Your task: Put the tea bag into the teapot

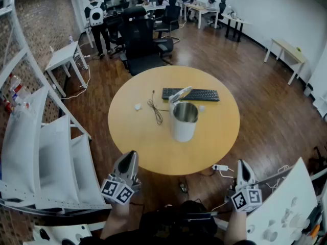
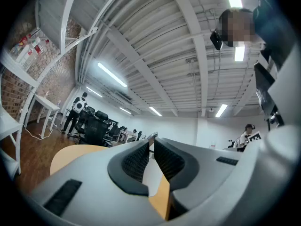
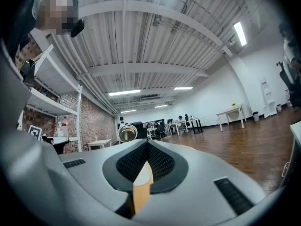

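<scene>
A white teapot (image 1: pixel 183 120) with a steel inside and its lid flipped open stands near the middle of the round wooden table (image 1: pixel 127 137). A small white piece (image 1: pixel 137 106), apparently the tea bag, lies to its left beside a black cord. Another small white bit (image 1: pixel 202 107) lies to the teapot's right. My left gripper (image 1: pixel 131 155) hovers shut at the table's near edge with nothing held. My right gripper (image 1: pixel 242 164) is off the table's near right, shut and empty. The teapot's shiny lid (image 3: pixel 127 133) shows above the closed right jaws (image 3: pixel 147 143). The left gripper (image 2: pixel 151 141) points at the table.
A black keyboard (image 1: pixel 190 94) lies behind the teapot, and a coiled black cord (image 1: pixel 155 109) to its left. White shelving (image 1: pixel 46 152) stands close on the left and a white board (image 1: pixel 286 203) on the right. A black office chair (image 1: pixel 140 40) is behind the table. A power strip (image 1: pixel 220 167) lies on the floor.
</scene>
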Demonstrator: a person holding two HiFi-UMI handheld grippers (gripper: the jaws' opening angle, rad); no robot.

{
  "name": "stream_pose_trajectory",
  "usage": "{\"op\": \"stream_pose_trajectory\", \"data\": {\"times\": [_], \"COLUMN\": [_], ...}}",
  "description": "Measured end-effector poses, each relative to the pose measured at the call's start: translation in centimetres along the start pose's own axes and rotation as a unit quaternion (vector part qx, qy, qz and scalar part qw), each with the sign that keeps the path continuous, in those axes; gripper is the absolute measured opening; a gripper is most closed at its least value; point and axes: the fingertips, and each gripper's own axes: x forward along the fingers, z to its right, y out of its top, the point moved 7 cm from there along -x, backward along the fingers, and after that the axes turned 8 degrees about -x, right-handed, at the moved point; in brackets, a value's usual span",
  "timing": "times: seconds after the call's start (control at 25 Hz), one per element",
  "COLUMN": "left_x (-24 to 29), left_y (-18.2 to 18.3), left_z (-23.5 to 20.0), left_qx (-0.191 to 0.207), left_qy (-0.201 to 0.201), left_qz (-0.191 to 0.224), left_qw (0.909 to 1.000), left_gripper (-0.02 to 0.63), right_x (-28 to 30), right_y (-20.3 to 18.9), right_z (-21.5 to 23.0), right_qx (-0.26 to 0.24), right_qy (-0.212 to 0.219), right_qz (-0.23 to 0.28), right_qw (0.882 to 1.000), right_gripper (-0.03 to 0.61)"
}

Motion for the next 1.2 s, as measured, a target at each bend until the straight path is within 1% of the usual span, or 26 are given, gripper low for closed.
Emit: {"op": "stream_pose_trajectory", "data": {"times": [0.12, 0.24, 0.4, 0.48, 0.64, 0.8, 0.96, 1.12, 1.2], "left_x": [0.6, 1.6, 3.3, 4.3, 7.1, 10.0, 12.9, 15.5, 16.5], "left_y": [0.1, 0.1, -0.2, -0.5, -0.8, -0.5, -0.9, -1.2, -1.6], "left_z": [-0.6, -1.0, -1.5, -1.7, -2.2, -2.7, -2.4, -2.4, -2.5], "left_qx": [0.002, 0.005, 0.007, 0.006, 0.013, 0.016, 0.02, 0.023, 0.023], "left_qy": [0.0, -0.002, -0.002, -0.001, 0.004, 0.028, 0.047, 0.072, 0.086], "left_qz": [-0.005, -0.009, -0.01, -0.012, -0.014, -0.001, 0.007, 0.013, 0.013], "left_qw": [1.0, 0.9999, 0.9999, 0.9999, 0.9998, 0.9995, 0.9986, 0.997, 0.996], "left_gripper": [0.026, 0.026, 0.026, 0.026, 0.026, 0.026, 0.026, 0.026, 0.026], "right_x": [0.9, 1.9, 3.9, 5.2, 8.5, 13.0, 17.2, 21.6, 23.7], "right_y": [-0.9, -0.5, -0.6, -0.8, -1.5, 0.0, 0.3, 1.3, 0.7], "right_z": [-0.2, -0.4, -0.3, 0.1, 1.7, 3.5, 6.2, 7.8, 8.7], "right_qx": [0.004, -0.003, -0.018, -0.026, -0.027, -0.039, -0.038, -0.061, -0.062], "right_qy": [0.01, 0.01, 0.021, 0.028, 0.044, 0.063, 0.086, 0.099, 0.109], "right_qz": [-0.001, 0.003, 0.005, 0.002, -0.003, -0.002, -0.008, -0.02, -0.029], "right_qw": [1.0, 1.0, 1.0, 0.999, 0.999, 0.997, 0.996, 0.993, 0.992], "right_gripper": [0.008, 0.008, 0.008, 0.008, 0.008, 0.008, 0.008, 0.008, 0.008]}}
